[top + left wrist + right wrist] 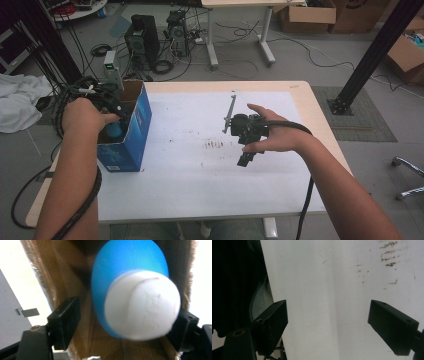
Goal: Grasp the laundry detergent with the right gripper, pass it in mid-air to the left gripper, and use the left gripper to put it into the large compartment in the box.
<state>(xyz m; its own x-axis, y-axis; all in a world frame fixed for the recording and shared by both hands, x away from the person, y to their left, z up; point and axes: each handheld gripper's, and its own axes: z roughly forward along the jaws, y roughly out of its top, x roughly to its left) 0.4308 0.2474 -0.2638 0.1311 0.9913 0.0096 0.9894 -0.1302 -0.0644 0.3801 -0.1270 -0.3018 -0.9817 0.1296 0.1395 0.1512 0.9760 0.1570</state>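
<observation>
Smooth rounded blue-and-white bottle [136, 293] — inside rough brown cardboard box [131, 131].

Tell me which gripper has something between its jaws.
The left gripper, at the blue box, has a blue-and-white object between its jaws. The right gripper is open over bare white tabletop.

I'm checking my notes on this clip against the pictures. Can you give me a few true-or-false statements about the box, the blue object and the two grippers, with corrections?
1. The blue box stands at the table's left side. True.
2. The left gripper has a blue object with a white end between its jaws, inside the box. True.
3. The right gripper is shut on a pen. False: its jaws stand wide apart with nothing between them.
4. The right gripper is over the box. False: it is over the white sheet, well to the right of the box.
5. Brown specks mark the sheet. True.
</observation>
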